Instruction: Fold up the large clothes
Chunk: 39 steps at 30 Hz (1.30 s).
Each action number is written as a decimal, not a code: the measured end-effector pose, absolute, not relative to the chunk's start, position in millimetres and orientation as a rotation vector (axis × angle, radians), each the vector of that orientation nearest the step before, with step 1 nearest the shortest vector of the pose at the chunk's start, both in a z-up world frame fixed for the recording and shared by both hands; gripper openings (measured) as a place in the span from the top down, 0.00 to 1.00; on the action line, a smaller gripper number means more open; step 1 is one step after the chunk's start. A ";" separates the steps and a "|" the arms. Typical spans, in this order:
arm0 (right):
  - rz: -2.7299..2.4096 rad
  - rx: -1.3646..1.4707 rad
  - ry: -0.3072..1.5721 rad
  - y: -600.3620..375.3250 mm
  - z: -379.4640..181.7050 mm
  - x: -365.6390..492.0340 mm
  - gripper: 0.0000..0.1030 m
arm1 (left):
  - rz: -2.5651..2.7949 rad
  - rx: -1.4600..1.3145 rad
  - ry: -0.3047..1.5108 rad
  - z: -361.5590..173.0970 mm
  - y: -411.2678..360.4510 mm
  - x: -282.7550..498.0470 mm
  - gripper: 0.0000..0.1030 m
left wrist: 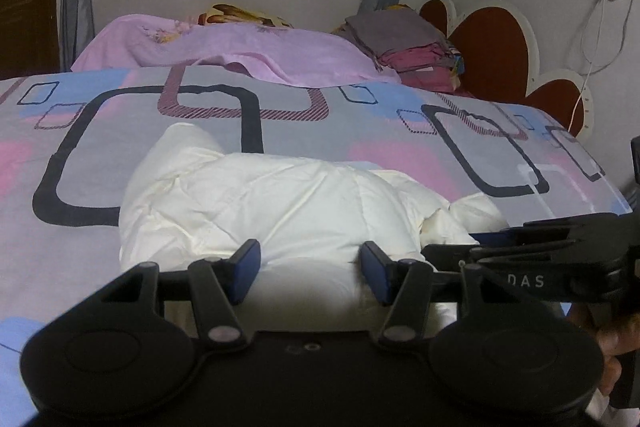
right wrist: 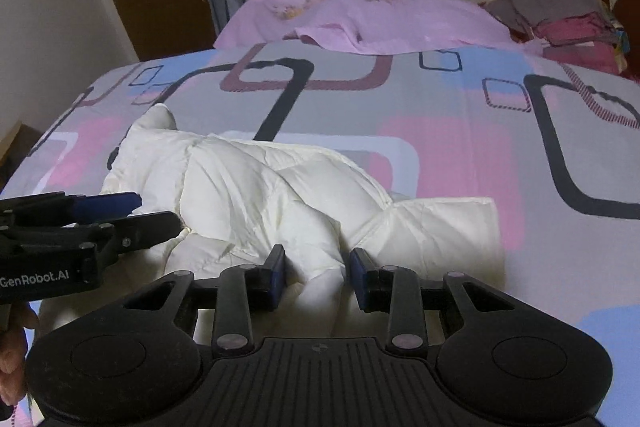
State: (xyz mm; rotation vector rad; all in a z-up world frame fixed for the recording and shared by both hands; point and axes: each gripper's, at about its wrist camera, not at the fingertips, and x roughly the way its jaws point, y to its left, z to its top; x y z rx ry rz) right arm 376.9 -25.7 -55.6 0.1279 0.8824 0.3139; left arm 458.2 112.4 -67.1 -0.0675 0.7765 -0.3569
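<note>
Jacket [right wrist: 256,195] lies bunched, both grippers [left wrist: 310,269] [right wrist: 318,277] seemingly pinching its near edge; next, spread it flat.

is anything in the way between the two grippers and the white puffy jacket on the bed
Nothing visible does. The white jacket bulges between the pads of both the left gripper and the right gripper. The folded clothes stack and pink sheet lie apart, farther up the bed.
</note>
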 end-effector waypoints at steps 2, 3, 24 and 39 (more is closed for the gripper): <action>0.316 0.122 0.887 -26.0 -55.6 378.6 0.68 | -0.357 -0.071 0.780 -67.0 112.7 459.3 0.48; 0.318 0.122 0.888 -27.0 -54.1 377.5 0.68 | -0.356 -0.071 0.782 -66.4 112.9 460.7 0.48; 0.479 0.165 0.770 -52.9 -2.4 285.1 0.68 | -0.306 -0.105 0.700 -30.2 120.2 353.8 0.48; 0.393 0.179 0.674 -106.4 14.3 139.6 0.68 | -0.231 -0.043 0.679 -21.6 97.8 230.4 0.45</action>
